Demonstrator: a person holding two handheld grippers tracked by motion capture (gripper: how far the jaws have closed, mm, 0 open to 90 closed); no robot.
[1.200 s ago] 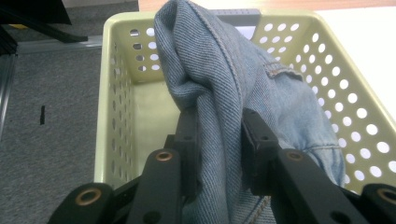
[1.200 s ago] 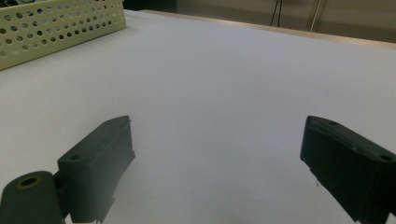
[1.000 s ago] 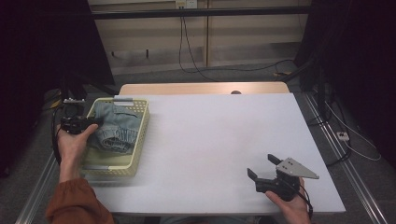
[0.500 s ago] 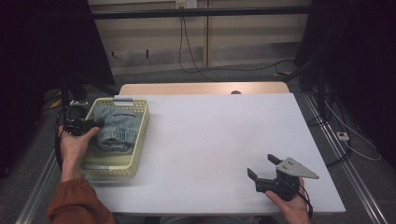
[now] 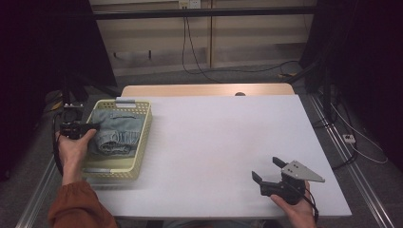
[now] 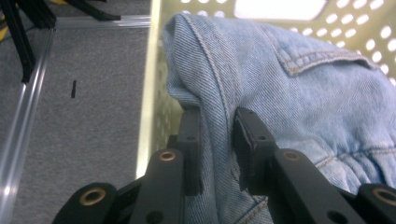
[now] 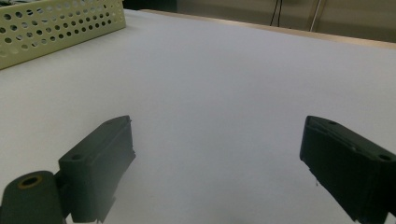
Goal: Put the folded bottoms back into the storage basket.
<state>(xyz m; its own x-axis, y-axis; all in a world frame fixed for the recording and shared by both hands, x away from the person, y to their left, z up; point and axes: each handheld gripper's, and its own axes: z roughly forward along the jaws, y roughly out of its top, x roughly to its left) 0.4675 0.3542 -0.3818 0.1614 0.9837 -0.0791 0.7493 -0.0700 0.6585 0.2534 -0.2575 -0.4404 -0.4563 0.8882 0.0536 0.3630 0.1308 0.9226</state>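
Note:
Folded light-blue jeans lie in a pale yellow perforated basket at the table's left. My left gripper reaches over the basket's left rim. In the left gripper view it is shut on a raised fold of the jeans, denim pinched between both jaws beside the basket wall. My right gripper rests low near the table's front right, held in a hand. Its jaws stand wide open over bare white table in the right gripper view, nothing between them.
The white table top stretches between the basket and the right gripper. A basket corner shows far left in the right gripper view. Grey floor and a metal rail lie left of the basket. Cables hang behind the table.
The left hand has shifted slightly toward the near side at the basket's left rim, and the jeans' near fold has moved with it. The right gripper has stayed still.

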